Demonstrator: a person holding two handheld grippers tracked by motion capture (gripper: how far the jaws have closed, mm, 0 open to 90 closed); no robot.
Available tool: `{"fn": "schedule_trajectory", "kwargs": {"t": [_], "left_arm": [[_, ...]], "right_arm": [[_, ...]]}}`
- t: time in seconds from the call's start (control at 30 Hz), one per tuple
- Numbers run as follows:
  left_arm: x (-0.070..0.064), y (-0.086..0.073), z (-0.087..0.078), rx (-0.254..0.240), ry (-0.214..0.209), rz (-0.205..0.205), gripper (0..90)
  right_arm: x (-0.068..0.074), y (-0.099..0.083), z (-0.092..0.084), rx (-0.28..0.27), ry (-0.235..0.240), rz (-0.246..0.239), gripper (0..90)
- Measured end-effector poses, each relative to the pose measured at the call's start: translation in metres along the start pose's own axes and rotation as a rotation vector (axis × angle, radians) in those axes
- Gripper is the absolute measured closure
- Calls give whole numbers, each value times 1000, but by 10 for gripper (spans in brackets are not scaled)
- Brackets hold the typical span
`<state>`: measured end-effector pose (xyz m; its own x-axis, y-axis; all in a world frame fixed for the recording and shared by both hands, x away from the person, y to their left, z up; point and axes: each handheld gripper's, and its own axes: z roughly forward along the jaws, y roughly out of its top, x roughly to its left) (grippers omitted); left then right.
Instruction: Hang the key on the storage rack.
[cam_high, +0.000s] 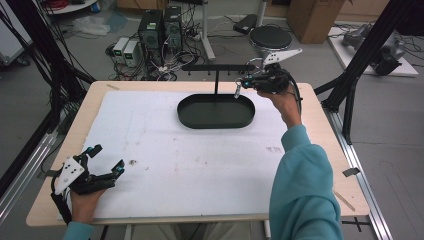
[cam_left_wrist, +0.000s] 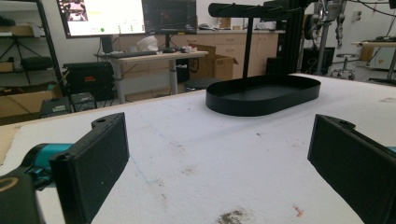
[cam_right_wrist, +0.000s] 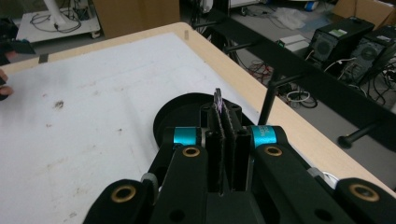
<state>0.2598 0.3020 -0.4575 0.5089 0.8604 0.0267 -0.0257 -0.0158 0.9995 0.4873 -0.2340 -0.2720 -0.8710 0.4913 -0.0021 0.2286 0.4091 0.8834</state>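
Observation:
A black oval tray (cam_high: 199, 121) stands at the far middle of the white mat, with a black T-shaped stand (cam_high: 216, 80) rising from its back. My right gripper (cam_high: 240, 83) hovers over the tray's right end, just under the stand's crossbar, shut on a small thin item (cam_high: 236, 91) that hangs from its tips. In the right gripper view the jaws (cam_right_wrist: 227, 116) press together on that thin dark item (cam_right_wrist: 217, 100), with the tray (cam_right_wrist: 173, 117) below. My left gripper (cam_high: 106, 158) rests open at the mat's near left corner; its jaws (cam_left_wrist: 219, 158) stand wide apart with nothing between them, facing the tray (cam_left_wrist: 264, 95).
A white mat (cam_high: 165, 165) with a few dark stains covers the wooden table (cam_high: 320, 130). Black frame posts (cam_high: 360, 55) flank the table. Computers, cables and a stool (cam_high: 270, 36) sit on the floor beyond the far edge.

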Motion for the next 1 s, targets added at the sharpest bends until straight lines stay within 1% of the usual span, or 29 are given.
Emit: {"fn": "schedule_trajectory", "kwargs": {"t": [0.07,0.17,0.2,0.23,0.27,0.47,0.6,0.67,0.73,0.83,0.93,1.0], "left_arm": [[0,0,0,1,0,0,57],[0,0,0,-2,-1,1,58],[0,0,0,0,0,2,57],[0,0,0,0,0,1,57],[0,0,0,0,0,2,57],[0,0,0,2,1,1,57],[0,0,0,-4,2,1,58],[0,0,0,0,0,0,58],[0,0,0,-2,1,-3,58],[0,0,0,-4,0,0,58],[0,0,0,-4,-1,-1,57],[0,0,0,-4,0,-1,58]], "right_arm": [[-3,2,-1,7,-6,8,887],[-10,6,-2,25,-13,4,887],[-11,8,-3,25,-19,0,887],[-13,9,-4,21,-18,8,887],[-15,10,-4,14,-19,5,887],[-24,7,-8,35,-37,24,888],[-31,6,-9,37,-44,38,887],[-34,6,-9,54,-49,42,887],[-35,8,-9,63,-59,31,887],[-38,8,-7,47,-65,46,887],[-40,5,-3,79,-68,51,887],[-41,4,-2,81,-69,56,887]]}}
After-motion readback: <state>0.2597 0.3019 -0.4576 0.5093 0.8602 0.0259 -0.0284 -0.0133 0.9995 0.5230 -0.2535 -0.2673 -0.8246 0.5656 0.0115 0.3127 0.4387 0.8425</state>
